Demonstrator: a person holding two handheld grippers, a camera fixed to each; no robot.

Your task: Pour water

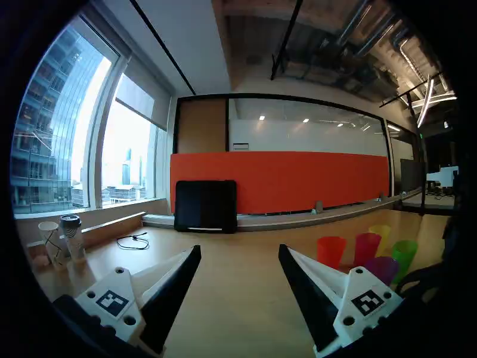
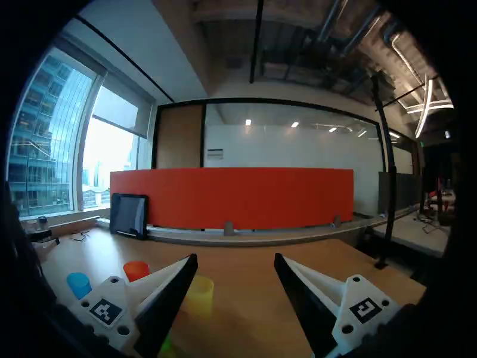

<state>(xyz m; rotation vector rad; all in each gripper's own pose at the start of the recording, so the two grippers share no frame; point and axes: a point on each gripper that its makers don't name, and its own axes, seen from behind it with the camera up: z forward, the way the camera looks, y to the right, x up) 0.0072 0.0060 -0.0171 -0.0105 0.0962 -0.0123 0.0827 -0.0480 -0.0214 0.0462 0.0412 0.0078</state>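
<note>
In the left gripper view my left gripper [image 1: 239, 253] is open over the wooden table [image 1: 238, 298], nothing between its fingers. To its right stand an orange cup [image 1: 331, 250], a pink cup [image 1: 366, 247], a yellow cup [image 1: 380, 234], a green cup [image 1: 404, 253] and a purple cup [image 1: 383, 269]. In the right gripper view my right gripper [image 2: 235, 262] is open and empty above the table [image 2: 262, 310]. A yellow cup [image 2: 200, 295] shows just beyond its left finger, with an orange cup [image 2: 136, 270] and a blue cup [image 2: 79, 284] further left.
A dark monitor [image 1: 206, 206] leans against the orange partition [image 1: 286, 179] at the table's back. Two paper cups [image 1: 62, 237] stand by the window at left, with a cable [image 1: 132, 241] nearby. Another desk [image 2: 417, 230] lies to the right.
</note>
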